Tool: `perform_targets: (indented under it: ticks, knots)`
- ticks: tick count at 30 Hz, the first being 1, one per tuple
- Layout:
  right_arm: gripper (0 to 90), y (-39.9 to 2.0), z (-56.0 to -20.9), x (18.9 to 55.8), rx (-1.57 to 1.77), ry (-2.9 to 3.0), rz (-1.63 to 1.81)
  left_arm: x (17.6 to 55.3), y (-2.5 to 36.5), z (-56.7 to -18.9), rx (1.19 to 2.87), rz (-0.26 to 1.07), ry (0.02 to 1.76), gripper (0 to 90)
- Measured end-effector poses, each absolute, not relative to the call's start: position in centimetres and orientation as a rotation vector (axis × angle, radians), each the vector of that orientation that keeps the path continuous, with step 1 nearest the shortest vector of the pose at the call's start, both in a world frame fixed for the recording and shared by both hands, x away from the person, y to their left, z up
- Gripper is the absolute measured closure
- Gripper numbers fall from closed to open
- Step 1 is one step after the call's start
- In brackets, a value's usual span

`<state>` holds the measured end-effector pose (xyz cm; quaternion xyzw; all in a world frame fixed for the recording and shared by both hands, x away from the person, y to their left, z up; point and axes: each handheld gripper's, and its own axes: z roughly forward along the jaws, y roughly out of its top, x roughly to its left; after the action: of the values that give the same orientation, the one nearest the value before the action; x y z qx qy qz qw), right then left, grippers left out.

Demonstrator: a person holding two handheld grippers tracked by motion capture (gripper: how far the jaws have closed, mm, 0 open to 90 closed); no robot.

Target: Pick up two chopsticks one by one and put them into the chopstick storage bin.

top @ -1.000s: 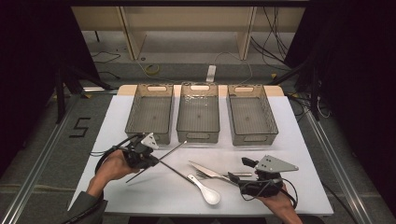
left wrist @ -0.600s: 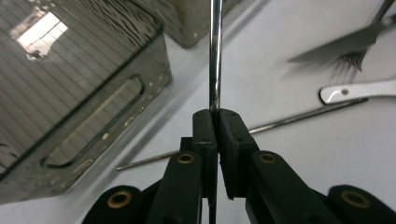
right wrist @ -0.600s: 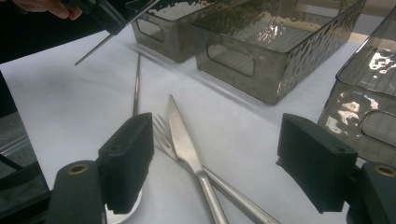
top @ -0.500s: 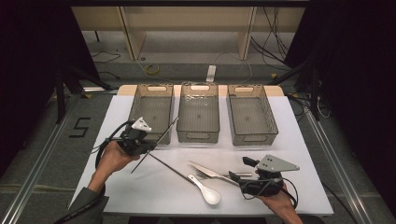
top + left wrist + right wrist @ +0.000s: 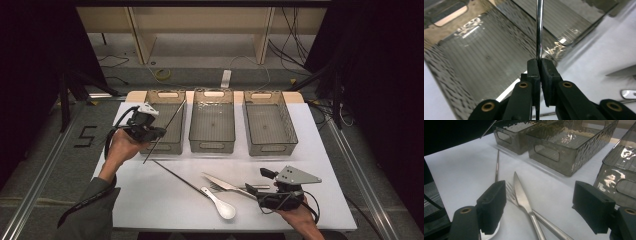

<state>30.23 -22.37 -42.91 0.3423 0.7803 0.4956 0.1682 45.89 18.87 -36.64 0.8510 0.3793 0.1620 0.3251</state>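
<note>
My left gripper [image 5: 150, 131] is shut on a thin metal chopstick [image 5: 167, 127] and holds it slanted above the left bin [image 5: 172, 145]. In the left gripper view the chopstick [image 5: 539, 30] runs up from the closed jaws [image 5: 539, 62] over the bin's ribbed floor [image 5: 481, 60]. A second chopstick [image 5: 177, 176] lies on the white table. A knife [image 5: 225, 183], a fork [image 5: 216, 188] and a white spoon [image 5: 220, 205] lie beside it. My right gripper [image 5: 262, 192] rests open at the front right, its jaws either side of the knife [image 5: 522, 197] and fork [image 5: 510, 191].
Three clear grey bins stand in a row at the back of the table: left, middle [image 5: 212, 145] and right [image 5: 270, 147], all looking empty. The table's front edge [image 5: 200, 227] is close to the right hand. Shelving and cables lie beyond the table.
My left gripper has lifted the chopstick off the table and carried it back and left, over the left bin. The right gripper has stayed put.
</note>
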Motion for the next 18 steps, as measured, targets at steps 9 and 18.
perform_targets:
  ticks: [9, 18]
  knots:
    - [27.5, -22.4, -42.9, 30.2, 0.975, 2.214, 1.421, 48.0, 20.0, -35.1, 2.189, 0.474, 1.048, 85.0]
    - [27.4, -22.4, -42.8, 30.1, 0.973, 2.211, 1.429, 50.0, 20.3, -34.4, 2.165, 0.505, 1.079, 85.0]
